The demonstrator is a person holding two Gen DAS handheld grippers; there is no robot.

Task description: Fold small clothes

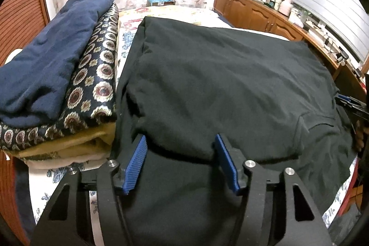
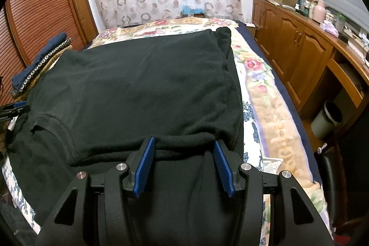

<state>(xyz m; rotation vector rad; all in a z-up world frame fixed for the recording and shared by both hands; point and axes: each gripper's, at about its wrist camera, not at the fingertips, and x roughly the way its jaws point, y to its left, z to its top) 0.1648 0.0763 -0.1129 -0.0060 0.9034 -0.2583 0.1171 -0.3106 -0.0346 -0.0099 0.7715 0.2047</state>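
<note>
The black garment (image 1: 230, 75) lies on the bed (image 2: 272, 93), partly folded, its near folded edge just ahead of both claws. The left claw (image 1: 181, 142) and the right claw (image 2: 183, 145) are released, the blue pads standing apart, nothing pinched. The cloth looks soft, light and limp; I would grip the doubled edge. Left of the left claw a folded stack (image 1: 57, 75) sits close; ahead there is free room.

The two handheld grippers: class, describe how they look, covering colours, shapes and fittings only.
The left gripper and right gripper look alike: each has a matte black angular frame with triangular cut-outs, round silver bolt heads at the pivots, and two flat fingers faced with ribbed blue pads. No cables, markings or sleeves show.
</note>
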